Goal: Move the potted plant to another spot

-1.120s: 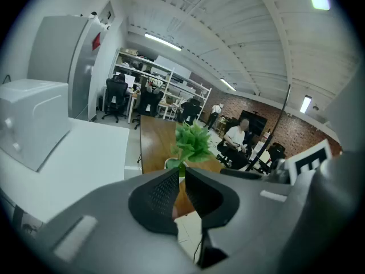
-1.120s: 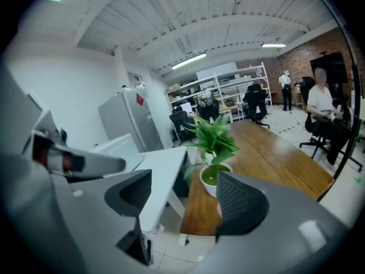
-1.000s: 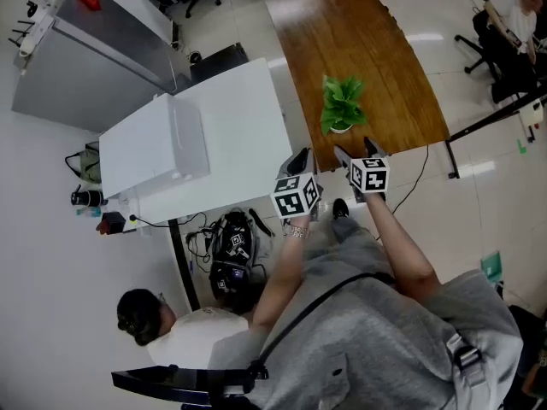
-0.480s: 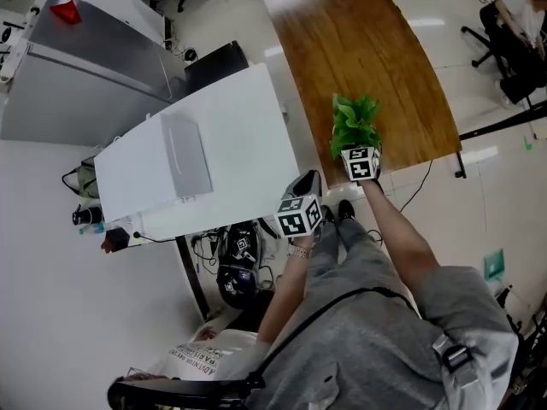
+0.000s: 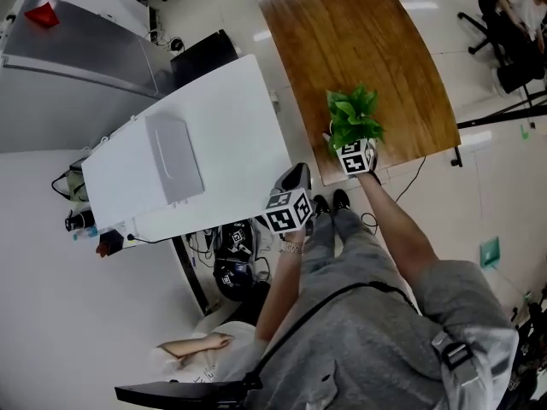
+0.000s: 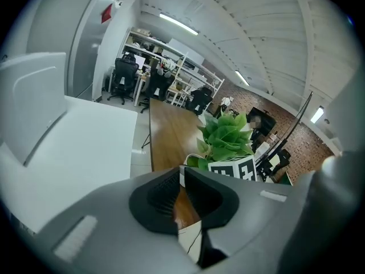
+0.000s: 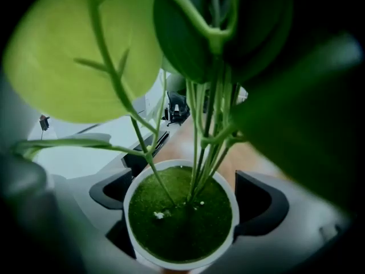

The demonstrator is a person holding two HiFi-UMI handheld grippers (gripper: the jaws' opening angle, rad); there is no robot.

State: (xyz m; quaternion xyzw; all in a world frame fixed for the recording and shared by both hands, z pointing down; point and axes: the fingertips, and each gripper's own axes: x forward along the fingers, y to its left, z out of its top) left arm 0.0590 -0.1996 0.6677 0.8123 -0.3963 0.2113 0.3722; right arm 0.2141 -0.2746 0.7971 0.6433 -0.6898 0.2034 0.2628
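Observation:
The potted plant (image 5: 353,118) is a leafy green plant in a small white pot (image 7: 181,218), standing at the near edge of the brown wooden table (image 5: 359,32). My right gripper (image 5: 342,140) reaches around the pot. In the right gripper view its jaws (image 7: 181,204) flank the pot and are closing, both pads right at its rim. My left gripper (image 5: 299,173) hangs shut and empty, left of the plant, over the gap between the tables. The left gripper view shows its pads (image 6: 182,178) together, with the plant (image 6: 225,138) and the right gripper's marker cube beyond.
A white table (image 5: 231,126) with a grey box (image 5: 173,156) stands left of the wooden one. Bags and cables (image 5: 231,263) lie under its near edge. A grey metal cabinet (image 5: 77,49) is at far left. Another person's arm (image 5: 192,347) shows at bottom left.
My right gripper went forward from in front of the table edge to around the pot, under the leaves. The left gripper sank a little and stayed beside the table.

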